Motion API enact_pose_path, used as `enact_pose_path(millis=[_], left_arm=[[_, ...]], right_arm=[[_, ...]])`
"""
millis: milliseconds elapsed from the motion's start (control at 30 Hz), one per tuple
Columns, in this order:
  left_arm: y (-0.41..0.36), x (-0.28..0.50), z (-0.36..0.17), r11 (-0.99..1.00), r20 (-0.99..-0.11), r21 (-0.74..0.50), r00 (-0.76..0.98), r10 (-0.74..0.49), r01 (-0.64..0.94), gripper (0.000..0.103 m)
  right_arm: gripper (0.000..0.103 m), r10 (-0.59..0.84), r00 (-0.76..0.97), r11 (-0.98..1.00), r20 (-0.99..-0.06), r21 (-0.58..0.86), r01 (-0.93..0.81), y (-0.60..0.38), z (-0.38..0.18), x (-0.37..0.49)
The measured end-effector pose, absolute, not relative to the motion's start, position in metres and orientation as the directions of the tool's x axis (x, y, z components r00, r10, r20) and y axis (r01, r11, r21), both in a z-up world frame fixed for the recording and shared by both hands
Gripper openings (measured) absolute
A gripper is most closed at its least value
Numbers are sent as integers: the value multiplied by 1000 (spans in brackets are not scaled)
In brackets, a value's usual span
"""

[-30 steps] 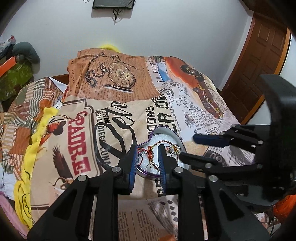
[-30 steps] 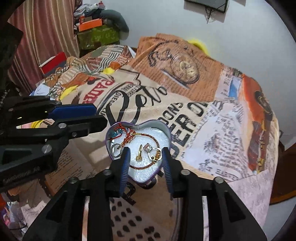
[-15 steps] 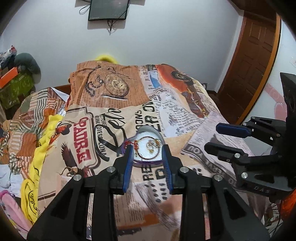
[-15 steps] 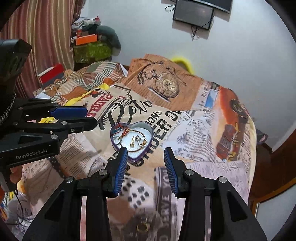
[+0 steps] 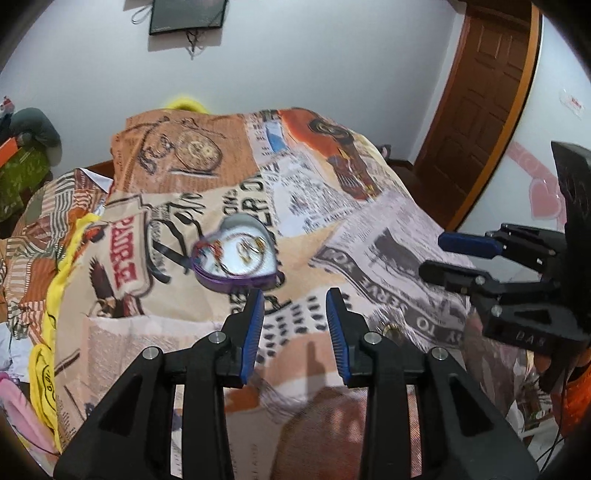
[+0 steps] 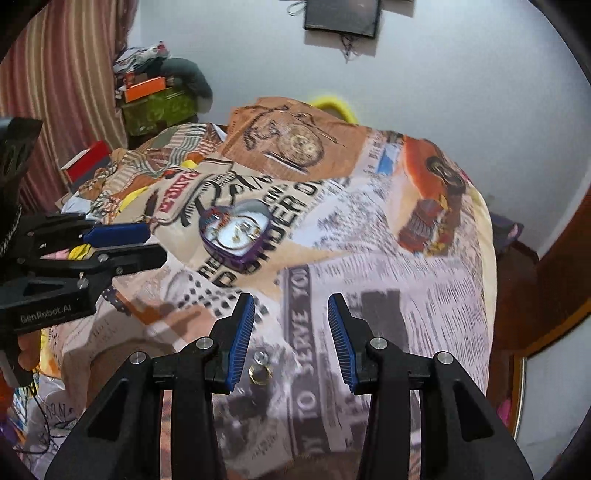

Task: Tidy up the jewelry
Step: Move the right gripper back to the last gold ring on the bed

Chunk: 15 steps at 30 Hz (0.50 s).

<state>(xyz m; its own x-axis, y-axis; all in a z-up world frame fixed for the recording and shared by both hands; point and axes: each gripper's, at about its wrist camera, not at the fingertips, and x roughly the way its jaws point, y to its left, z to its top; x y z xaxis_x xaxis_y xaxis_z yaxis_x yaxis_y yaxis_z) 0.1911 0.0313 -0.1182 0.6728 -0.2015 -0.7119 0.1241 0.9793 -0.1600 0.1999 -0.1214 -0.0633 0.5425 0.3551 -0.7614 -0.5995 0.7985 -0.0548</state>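
Nearest the cameras, both tools are idle: the right gripper (image 6: 290,339) has its blue-padded fingers (image 6: 242,341) well apart with nothing between them, and the left gripper (image 5: 294,336) likewise stands with its fingers apart and empty. Directly below the right gripper, on the printed bedspread (image 6: 388,258), lie two loose pieces: a gold ring (image 6: 259,372) and, just beyond and nearly touching it, a smaller silver ring (image 6: 260,356). The left wrist view shows only a small gold glint (image 5: 392,328) at the corresponding spot, partly hidden behind the left gripper's right finger; the silver piece cannot be made out there. Further out, well apart from these rings, a purple heart-shaped tin (image 5: 236,254) sits open on the bed, resting on the large lettering of the print. Its pale lining already carries several items: a thin bracelet or chain looped around the inside, a couple of rings or earrings near the middle, and a red-and-blue beaded tangle at its left lobe; motion blur prevents a firmer count. No lid is visible. Assessment: the task appears mostly done, with the bulk of the jewelry collected in the tin. Outstanding items are the two rings on the bedspread, which the right gripper is best placed to collect. Beyond the bed are a white wall, a wall-mounted screen (image 6: 341,16) and a wooden door (image 5: 484,96).
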Motion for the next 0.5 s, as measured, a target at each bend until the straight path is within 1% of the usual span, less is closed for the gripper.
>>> enact_pose_path(millis=[200, 367, 500], left_arm=[[13, 186, -138, 977, -740, -154, 638, -213, 147, 34], [10, 181, -157, 972, -771, -177, 592, -236, 157, 34], [12, 178, -168, 971, -786, -184, 570, -238, 152, 34]], right_arm=[[38, 352, 496, 805, -794, -14, -593, -137, -82, 191], [38, 353, 437, 798, -827, 23, -602, -136, -109, 183], [38, 333, 406, 791, -851, 18, -611, -126, -129, 185]])
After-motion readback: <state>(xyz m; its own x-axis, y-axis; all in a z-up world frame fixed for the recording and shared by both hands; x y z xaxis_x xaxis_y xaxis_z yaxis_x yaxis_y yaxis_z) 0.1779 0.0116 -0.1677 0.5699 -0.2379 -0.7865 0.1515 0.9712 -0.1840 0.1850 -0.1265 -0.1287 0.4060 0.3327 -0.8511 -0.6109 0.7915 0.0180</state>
